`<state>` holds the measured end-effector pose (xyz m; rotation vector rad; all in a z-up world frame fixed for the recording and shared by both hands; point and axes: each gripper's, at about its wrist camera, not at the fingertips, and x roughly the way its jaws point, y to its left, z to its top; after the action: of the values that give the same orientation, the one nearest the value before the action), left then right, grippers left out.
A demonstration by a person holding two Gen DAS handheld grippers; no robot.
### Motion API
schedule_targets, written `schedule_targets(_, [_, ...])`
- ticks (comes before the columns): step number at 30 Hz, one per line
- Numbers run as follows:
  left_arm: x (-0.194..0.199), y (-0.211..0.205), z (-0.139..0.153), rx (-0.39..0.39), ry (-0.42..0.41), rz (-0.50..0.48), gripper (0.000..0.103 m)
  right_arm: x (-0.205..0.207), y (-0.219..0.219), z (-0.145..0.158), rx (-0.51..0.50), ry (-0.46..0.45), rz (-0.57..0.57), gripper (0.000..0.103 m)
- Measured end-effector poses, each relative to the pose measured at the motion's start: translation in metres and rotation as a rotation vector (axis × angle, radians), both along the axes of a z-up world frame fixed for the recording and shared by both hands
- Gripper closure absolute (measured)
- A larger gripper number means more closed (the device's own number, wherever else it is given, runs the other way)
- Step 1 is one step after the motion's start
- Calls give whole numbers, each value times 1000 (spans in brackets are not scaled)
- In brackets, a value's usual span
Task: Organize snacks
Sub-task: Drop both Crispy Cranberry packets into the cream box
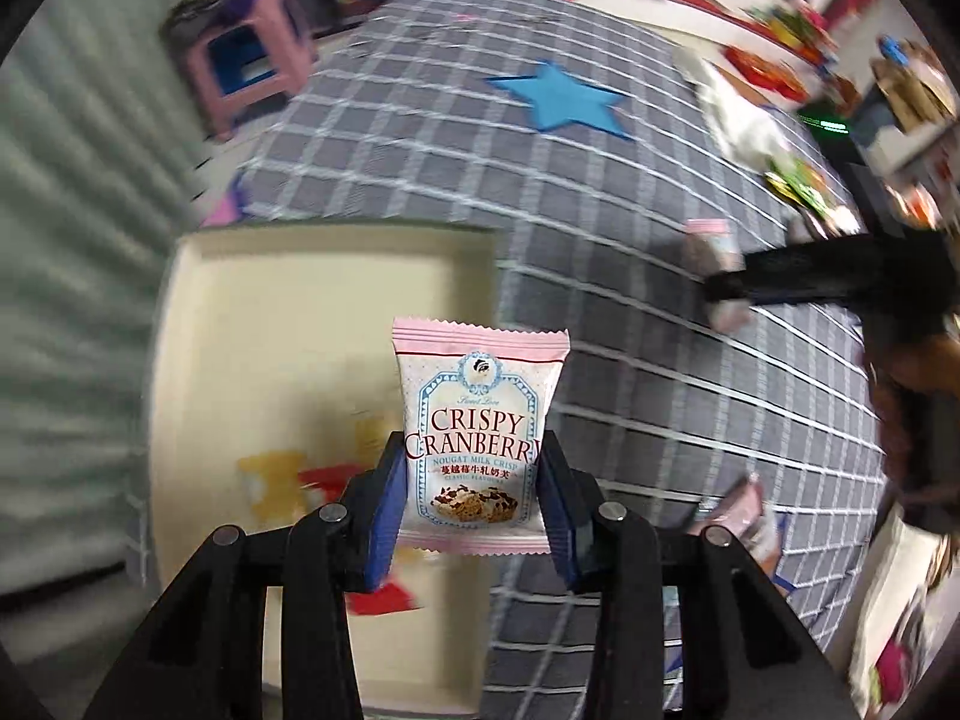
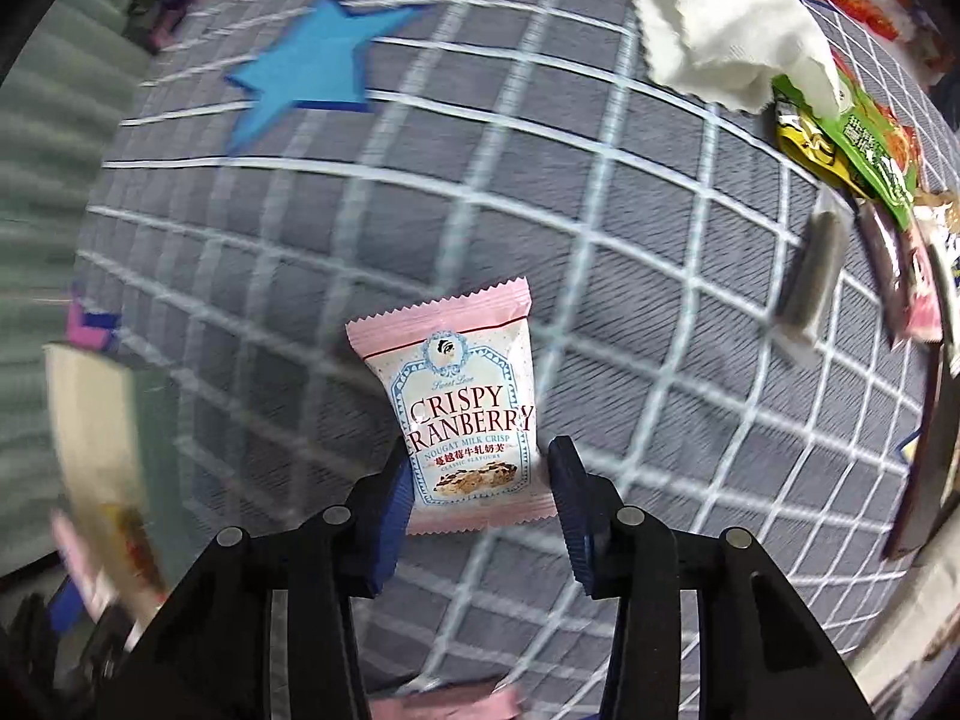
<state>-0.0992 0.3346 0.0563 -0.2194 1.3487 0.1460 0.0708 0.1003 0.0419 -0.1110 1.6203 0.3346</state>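
L gripper (image 1: pixel 474 480) & R gripper (image 2: pixel 480 480) both clamped on pink packets, pads pinching sides.

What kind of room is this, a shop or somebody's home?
Probably a home: a checked cloth with a blue star covers the table, a plastic stool stands beside it, and cluttered shelves line the wall.

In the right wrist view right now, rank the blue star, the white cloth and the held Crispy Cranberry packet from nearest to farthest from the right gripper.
1. Crispy Cranberry packet: between the fingers of the right gripper, upright.
2. Blue star: on the checked cloth, ahead and to the left.
3. White cloth: far upper right, over the snack pile; about as far as the star, so this order is uncertain.
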Motion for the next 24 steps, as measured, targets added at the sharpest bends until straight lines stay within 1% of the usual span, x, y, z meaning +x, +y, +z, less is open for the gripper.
schedule_targets(3, [-11, 16, -5, 15, 12, 49, 59, -38, 48, 28, 97, 13, 62, 57])
schedule_targets(5, [-15, 23, -10, 30, 28, 67, 59, -61, 87, 44, 163, 27, 114, 57])
schedule_targets(8, [-26, 31, -17, 56, 47, 69, 58, -88, 138, 63, 255, 61, 168, 57])
schedule_targets(9, [-30, 32, -18, 67, 48, 68, 57, -91, 151, 67, 274, 69, 183, 57])
schedule_targets(10, [-36, 35, -17, 79, 44, 65, 54, -95, 161, 72, 289, 72, 200, 57])
schedule_targets(11, [-40, 36, -18, 101, 43, 60, 40, -98, 170, 73, 303, 75, 217, 57])
schedule_targets(12, [-43, 37, -18, 130, 45, 54, 20, -94, 167, 74, 318, 79, 231, 53])
schedule_targets(13, [-47, 37, -18, 154, 46, 48, 17, -93, 163, 72, 331, 91, 244, 30])
schedule_targets(14, [-50, 35, -17, 173, 34, 32, 17, -89, 156, 71, 326, 104, 256, 12])
schedule_targets(15, [-49, 33, -17, 173, 25, 15, 17, -84, 152, 67, 303, 94, 259, 0])
schedule_targets(16, [-49, 31, -16, 172, 27, -1, 17, -82, 152, 63, 277, 65, 254, 0])
schedule_targets(17, [-47, 27, -15, 168, 27, -22, 17, -83, 142, 64, 263, 43, 237, 0])
schedule_targets(19, [-42, 10, -11, 139, 4, -81, 17, -82, 107, 63, 242, 22, 181, 0])
schedule_targets(21, [-29, -17, -6, 94, -29, -147, 17, -70, 63, 55, 182, -27, 84, 0])
schedule_targets(22, [-20, -34, -4, 77, -53, -178, 17, -72, 31, 53, 137, -58, 24, 0])
schedule_targets(24, [7, -70, -4, 57, -97, -217, 17, -63, -19, 49, 57, -101, -53, 0])
